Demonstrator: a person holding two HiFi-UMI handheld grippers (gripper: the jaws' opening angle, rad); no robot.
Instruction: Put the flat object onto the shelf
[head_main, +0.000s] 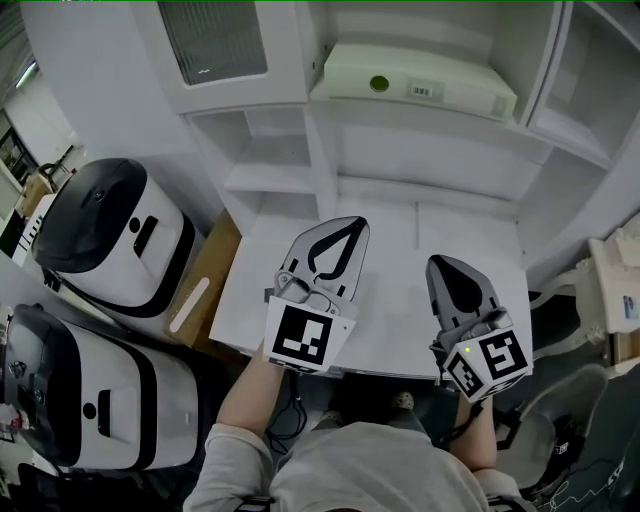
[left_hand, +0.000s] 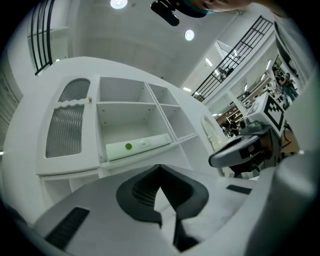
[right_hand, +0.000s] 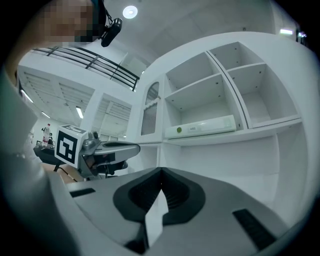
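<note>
The flat object is a pale green slab with a green dot and a small label. It lies on the upper shelf of the white cabinet and also shows in the left gripper view as the slab and in the right gripper view as the slab. My left gripper hovers over the white table, shut and empty, its tips meeting. To its right, my right gripper is also shut with nothing in it, its tips together. Both grippers are well below and in front of the slab.
The white cabinet has several open compartments above the white table. Two large white and black machines stand on the floor at the left, beside a cardboard box. A chair is at the lower right.
</note>
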